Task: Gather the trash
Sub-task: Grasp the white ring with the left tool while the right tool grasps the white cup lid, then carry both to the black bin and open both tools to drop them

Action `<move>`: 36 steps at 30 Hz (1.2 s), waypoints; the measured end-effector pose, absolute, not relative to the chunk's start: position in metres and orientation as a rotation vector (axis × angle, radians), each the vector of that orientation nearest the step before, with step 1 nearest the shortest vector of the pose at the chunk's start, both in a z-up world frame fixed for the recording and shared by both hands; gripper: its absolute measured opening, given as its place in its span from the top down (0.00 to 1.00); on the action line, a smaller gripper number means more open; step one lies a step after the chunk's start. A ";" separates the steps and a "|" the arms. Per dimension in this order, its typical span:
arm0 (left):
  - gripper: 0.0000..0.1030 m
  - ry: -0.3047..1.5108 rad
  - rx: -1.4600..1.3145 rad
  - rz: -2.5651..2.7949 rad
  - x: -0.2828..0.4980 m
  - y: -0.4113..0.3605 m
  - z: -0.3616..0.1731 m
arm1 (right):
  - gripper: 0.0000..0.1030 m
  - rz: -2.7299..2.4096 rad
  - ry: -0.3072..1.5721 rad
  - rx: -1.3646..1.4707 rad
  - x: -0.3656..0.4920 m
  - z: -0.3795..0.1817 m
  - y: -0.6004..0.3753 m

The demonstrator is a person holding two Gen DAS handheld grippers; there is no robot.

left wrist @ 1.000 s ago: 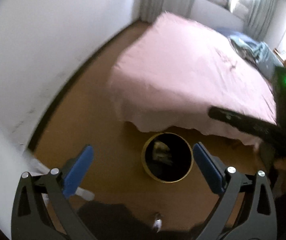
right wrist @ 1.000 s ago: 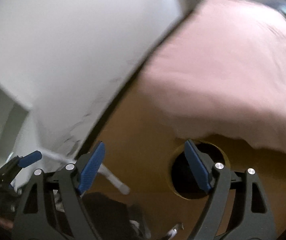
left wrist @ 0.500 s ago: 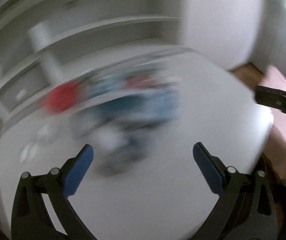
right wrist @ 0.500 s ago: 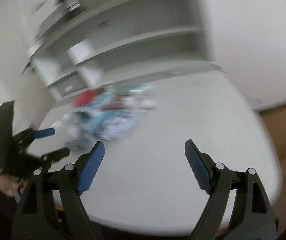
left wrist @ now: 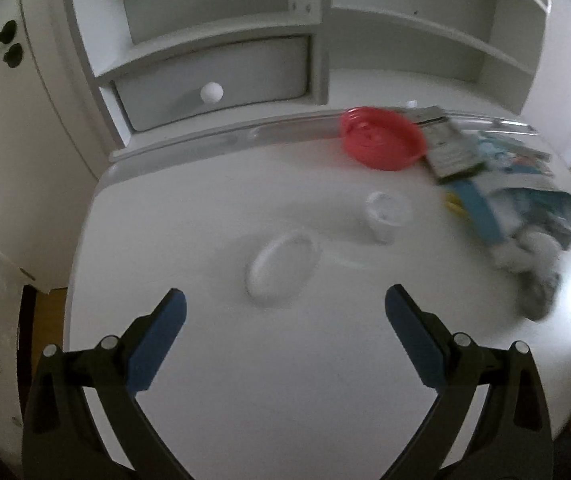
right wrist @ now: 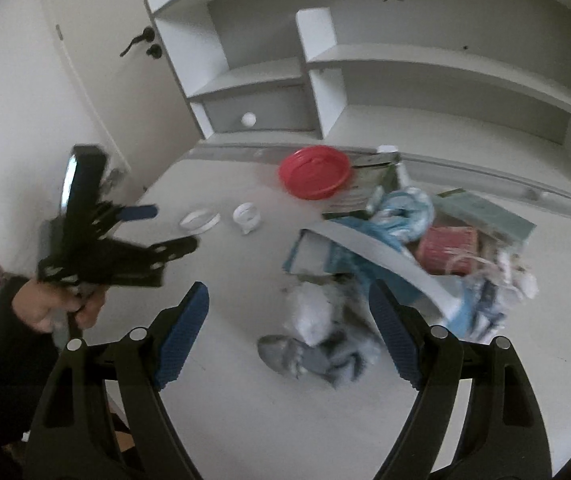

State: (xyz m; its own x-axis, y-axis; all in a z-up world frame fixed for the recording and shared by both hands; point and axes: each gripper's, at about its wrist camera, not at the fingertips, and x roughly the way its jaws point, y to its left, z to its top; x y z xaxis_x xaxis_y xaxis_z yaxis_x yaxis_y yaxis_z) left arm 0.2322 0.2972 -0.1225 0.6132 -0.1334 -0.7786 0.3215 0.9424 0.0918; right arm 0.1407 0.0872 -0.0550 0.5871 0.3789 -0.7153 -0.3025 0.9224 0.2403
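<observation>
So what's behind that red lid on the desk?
Behind the red lid runs the desk's raised back rail, then shelves and a grey drawer with a white knob. A grey packet beside it is partly covered.

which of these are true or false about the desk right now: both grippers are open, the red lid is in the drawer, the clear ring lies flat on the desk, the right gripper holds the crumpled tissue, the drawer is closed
1. Both grippers are open. True: the left gripper and right gripper hold nothing.
2. The red lid is in the drawer. False: it sits on the desk near the back edge.
3. The clear ring lies flat on the desk. True.
4. The right gripper holds the crumpled tissue. False: the tissue lies on the desk between the open jaws.
5. The drawer is closed. True.
</observation>
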 end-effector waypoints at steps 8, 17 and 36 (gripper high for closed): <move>0.59 0.880 0.237 -0.305 0.253 0.303 -0.126 | 0.22 0.407 0.859 0.033 0.171 -0.054 0.125; 0.59 0.844 0.135 -0.275 0.210 0.349 -0.103 | 0.27 0.334 0.959 -0.065 0.232 -0.083 0.187; 0.59 0.805 0.158 -0.269 0.169 0.322 -0.084 | 0.72 0.332 0.933 0.010 0.210 -0.065 0.170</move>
State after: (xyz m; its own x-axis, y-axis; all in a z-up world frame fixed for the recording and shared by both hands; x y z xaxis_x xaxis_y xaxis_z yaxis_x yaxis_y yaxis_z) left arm 0.1693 0.3217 -0.0841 0.6618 -0.1768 -0.7286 0.2964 0.9543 0.0377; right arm 0.2101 0.1698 -0.0653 0.5480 0.2846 -0.7866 -0.2763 0.9491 0.1509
